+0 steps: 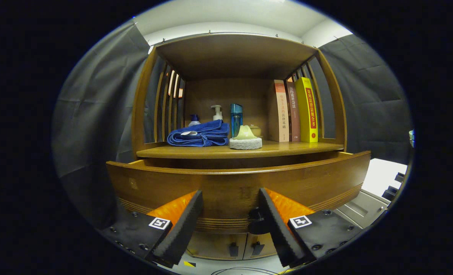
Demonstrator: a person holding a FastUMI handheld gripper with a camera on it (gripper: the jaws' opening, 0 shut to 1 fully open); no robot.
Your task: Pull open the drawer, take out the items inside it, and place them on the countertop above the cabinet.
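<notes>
A hand-held two-finger gripper [230, 202] faces the pulled-out brown wooden drawer [234, 183] of a slatted wooden cabinet, its fingers spread apart and holding nothing.

From left: a folded blue towel [199, 134] lies on the wooden countertop [211, 152] above the drawer, with a small blue-capped bottle [194, 120] and a white pump bottle [217, 112] behind it; next stands a tall teal bottle [236, 118], with a pale green-handled scrubbing sponge [245, 139] in front of it; three upright books [295, 110], the outermost yellow, lean at the right. The drawer's dark knob [254, 214] sits just inside the right finger. The drawer's interior is hidden by its front panel.
</notes>
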